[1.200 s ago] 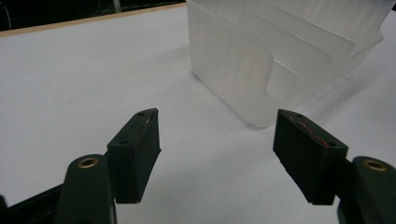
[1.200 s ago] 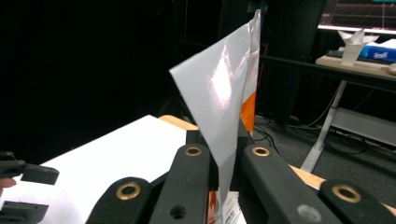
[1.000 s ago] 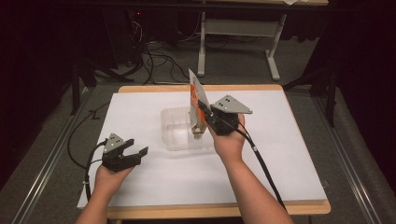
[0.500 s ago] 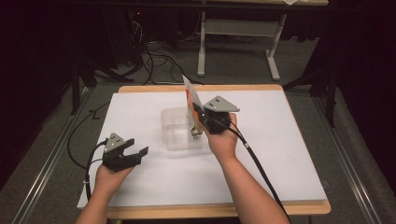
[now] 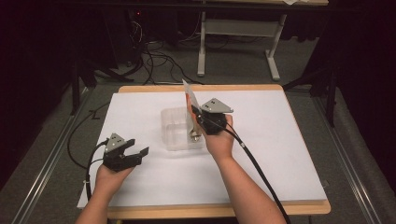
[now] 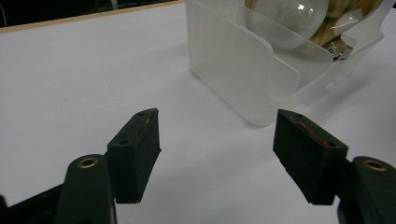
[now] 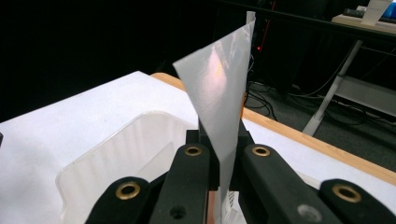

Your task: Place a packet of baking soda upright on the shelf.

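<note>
A clear plastic bin (image 5: 173,140) stands in the middle of the white table top (image 5: 280,140). My right gripper (image 5: 197,115) is above the bin's right side, shut on a thin pale card (image 5: 188,96) that stands upright. In the right gripper view the card (image 7: 219,93) rises from between the closed jaws of that gripper (image 7: 219,140), with the bin (image 7: 116,154) just below. A glass light bulb (image 6: 285,18) with a metal base (image 6: 338,49) hangs inside the bin (image 6: 233,65). My left gripper (image 5: 136,155) rests on the table at the left, open and holding nothing (image 6: 217,140).
Cables (image 5: 84,154) trail off the table's left side and from the right gripper toward the front edge. A metal desk frame (image 5: 238,46) stands on the floor beyond the far edge. Dark surroundings flank both sides of the table.
My right gripper has come down and a little to the left with the card, so the bulb now sits lower in the bin. The left gripper has stayed where it was.
</note>
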Demonstrator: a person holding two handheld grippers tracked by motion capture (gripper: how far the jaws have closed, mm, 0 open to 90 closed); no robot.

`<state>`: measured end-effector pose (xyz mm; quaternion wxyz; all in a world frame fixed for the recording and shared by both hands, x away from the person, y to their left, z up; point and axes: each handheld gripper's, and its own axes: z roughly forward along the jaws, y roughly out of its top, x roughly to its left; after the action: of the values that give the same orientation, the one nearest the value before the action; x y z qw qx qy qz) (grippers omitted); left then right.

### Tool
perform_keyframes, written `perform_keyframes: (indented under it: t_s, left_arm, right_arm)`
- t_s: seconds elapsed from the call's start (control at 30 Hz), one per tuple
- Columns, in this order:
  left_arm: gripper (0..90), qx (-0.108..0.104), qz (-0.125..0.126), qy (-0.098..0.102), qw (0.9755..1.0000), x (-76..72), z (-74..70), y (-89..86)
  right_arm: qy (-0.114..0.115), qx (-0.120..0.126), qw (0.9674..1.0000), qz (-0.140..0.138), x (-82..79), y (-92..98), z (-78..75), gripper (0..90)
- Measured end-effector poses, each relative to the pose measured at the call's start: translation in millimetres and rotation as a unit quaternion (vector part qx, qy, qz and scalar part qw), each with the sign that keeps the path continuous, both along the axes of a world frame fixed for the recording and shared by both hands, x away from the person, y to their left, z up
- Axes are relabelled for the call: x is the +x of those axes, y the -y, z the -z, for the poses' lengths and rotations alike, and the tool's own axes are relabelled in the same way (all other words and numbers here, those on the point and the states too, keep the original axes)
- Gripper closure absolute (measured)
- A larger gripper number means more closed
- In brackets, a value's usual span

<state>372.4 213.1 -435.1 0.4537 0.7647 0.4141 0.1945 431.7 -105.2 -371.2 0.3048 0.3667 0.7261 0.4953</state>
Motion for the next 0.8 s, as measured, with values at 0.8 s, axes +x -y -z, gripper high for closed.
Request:
perform_keyframes:
  t_s: [0.8]
  left_arm:
    - [32.2,0.003,0.0,0.001,1.0,-0.2,0.2,0.9]
  right_arm:
    - [-0.009,0.018,0.9998,-0.008,-6.2,-0.1,17.5,90.0]
